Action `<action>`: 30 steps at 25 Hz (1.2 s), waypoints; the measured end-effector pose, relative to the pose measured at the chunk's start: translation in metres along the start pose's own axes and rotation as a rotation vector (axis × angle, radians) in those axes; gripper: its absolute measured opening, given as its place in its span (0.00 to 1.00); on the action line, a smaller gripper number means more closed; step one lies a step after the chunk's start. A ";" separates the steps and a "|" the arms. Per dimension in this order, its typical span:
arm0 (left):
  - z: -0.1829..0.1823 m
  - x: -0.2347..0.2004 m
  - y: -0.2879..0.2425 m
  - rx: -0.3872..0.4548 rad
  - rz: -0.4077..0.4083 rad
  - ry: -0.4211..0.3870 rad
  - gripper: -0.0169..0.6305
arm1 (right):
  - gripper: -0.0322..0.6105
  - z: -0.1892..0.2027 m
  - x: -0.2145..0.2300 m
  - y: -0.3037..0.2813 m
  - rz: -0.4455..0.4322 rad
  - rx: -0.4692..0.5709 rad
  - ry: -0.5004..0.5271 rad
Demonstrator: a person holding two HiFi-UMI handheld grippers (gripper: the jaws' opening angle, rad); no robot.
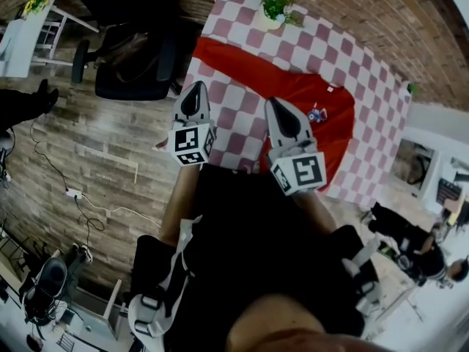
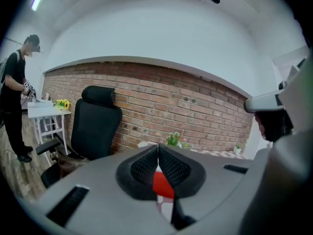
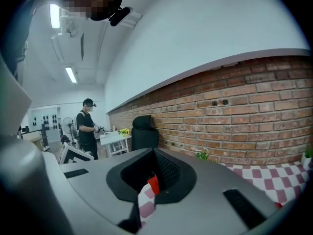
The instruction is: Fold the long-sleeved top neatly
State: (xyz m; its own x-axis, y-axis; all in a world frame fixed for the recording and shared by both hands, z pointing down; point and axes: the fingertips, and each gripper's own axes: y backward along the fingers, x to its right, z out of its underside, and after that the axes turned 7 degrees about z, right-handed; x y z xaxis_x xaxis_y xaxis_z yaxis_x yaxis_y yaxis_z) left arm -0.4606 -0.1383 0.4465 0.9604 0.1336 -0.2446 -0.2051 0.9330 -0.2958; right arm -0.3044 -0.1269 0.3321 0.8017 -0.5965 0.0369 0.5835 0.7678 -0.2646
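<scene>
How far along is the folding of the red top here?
Done: nothing visibly folded; the red top lies spread on the checked tablecloth, one sleeve stretched out. In hand: nothing; the left gripper and right gripper have their jaws together, empty, by the tablecloth's near edge. Left: every fold.

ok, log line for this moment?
fold: not started | left tool: shut, empty | right tool: shut, empty | red top: unfolded on checked table

Office chair point(image 1: 135, 68) seemingly close beside table point(image 1: 242, 116)
</scene>
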 end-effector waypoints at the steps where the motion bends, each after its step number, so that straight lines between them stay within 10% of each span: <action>1: 0.006 -0.008 -0.009 -0.018 0.003 0.009 0.04 | 0.06 0.000 0.000 -0.006 0.008 -0.009 -0.004; 30: 0.177 -0.160 -0.187 -0.439 0.004 0.195 0.22 | 0.06 0.030 0.006 -0.103 0.157 -0.187 -0.028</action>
State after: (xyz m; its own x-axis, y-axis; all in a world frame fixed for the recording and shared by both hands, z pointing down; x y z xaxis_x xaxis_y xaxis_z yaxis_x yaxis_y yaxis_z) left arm -0.5427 -0.2754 0.7042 0.9147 0.0320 -0.4028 -0.3090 0.6979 -0.6462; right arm -0.3556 -0.2027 0.3890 0.8856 -0.4643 0.0074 0.4192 0.7925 -0.4429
